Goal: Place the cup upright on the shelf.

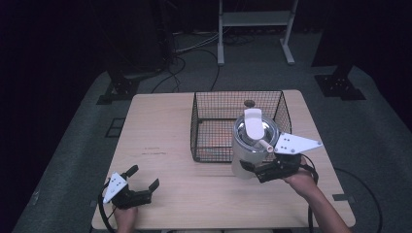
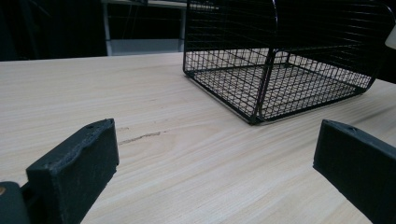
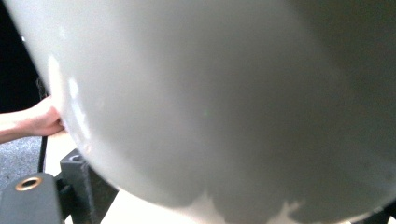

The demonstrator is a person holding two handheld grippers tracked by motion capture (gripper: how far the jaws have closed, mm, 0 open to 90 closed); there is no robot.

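A white pot (image 1: 244, 158) with a shiny metal lid (image 1: 256, 130) and a white handle stands at the front right corner of a black wire basket (image 1: 214, 95). My right gripper (image 1: 260, 171) is shut on the pot's lower wall from the near side. In the right gripper view the pot's white wall (image 3: 224, 93) sits close between the jaws of the right gripper (image 3: 231, 198). Whether the pot's base touches the table I cannot tell. My left gripper (image 1: 143, 177) rests open near the table's front left corner. In the left gripper view the left gripper (image 2: 215, 154) holds nothing and faces the basket (image 2: 261, 84).
The wooden table (image 1: 160, 126) shows bare wood left of the basket and along the front. The person's other hand (image 3: 37, 119) shows beyond the pot. A white metal frame (image 1: 252, 19) and cables lie on the floor behind the table.
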